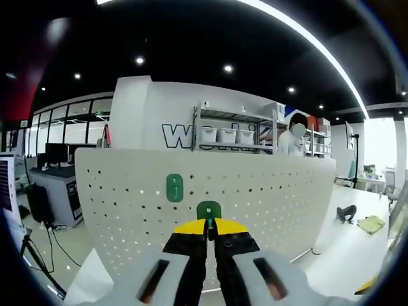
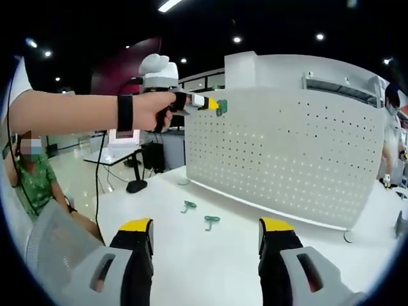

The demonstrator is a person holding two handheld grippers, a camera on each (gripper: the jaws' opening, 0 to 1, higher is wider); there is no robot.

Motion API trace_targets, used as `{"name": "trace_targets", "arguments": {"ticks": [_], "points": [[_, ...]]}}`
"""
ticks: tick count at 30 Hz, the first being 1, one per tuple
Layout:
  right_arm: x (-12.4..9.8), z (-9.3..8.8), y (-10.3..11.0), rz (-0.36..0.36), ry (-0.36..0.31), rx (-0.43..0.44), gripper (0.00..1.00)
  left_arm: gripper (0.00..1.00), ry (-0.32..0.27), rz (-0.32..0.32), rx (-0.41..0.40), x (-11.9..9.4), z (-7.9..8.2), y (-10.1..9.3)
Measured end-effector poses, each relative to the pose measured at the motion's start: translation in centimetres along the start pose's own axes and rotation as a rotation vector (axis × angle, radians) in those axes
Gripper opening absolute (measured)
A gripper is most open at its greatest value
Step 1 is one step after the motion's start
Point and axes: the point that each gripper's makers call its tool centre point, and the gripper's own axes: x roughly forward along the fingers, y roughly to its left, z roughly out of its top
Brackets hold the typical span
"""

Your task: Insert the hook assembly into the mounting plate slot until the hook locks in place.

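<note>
In the left gripper view my left gripper [image 1: 208, 224] is shut on a green hook [image 1: 208, 210], held right up against the white perforated mounting plate [image 1: 268, 191]. A second green hook [image 1: 174, 188] sits on the plate up and to the left. The right gripper view shows that left gripper [image 2: 212, 104] from the side, a hand holding it and its green hook [image 2: 221, 107] at the upper left edge of the plate [image 2: 287, 153]. My right gripper [image 2: 205, 231] is open and empty above the table. Two loose green hooks [image 2: 188, 205] [image 2: 211, 220] lie on the table before the plate.
The plate stands upright on a white table [image 2: 191, 268]. A black object [image 1: 346, 213] and a yellowish cloth [image 1: 371, 223] lie to the plate's right. A person [image 1: 296, 137] stands by shelves behind; a seated person in green [image 2: 35, 182] is at the left.
</note>
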Motion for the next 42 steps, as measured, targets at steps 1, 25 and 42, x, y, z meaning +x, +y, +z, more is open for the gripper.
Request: {"name": "trace_targets", "arguments": {"ticks": [1,25,42], "points": [[0.0,0.0,0.0,0.0,-0.001,-0.001,0.68,0.03,-0.002,0.002,0.001,0.2,0.1,0.0],[-0.3,0.2,-0.3,-0.009,-0.013,-0.006,0.66,0.03,0.019,0.027,0.062,3.4,1.6,-1.1],[-0.7,-0.3,-0.8,-0.025,0.0,-0.002,0.66,0.03,0.045,0.031,0.064,5.1,1.5,-1.0]]}}
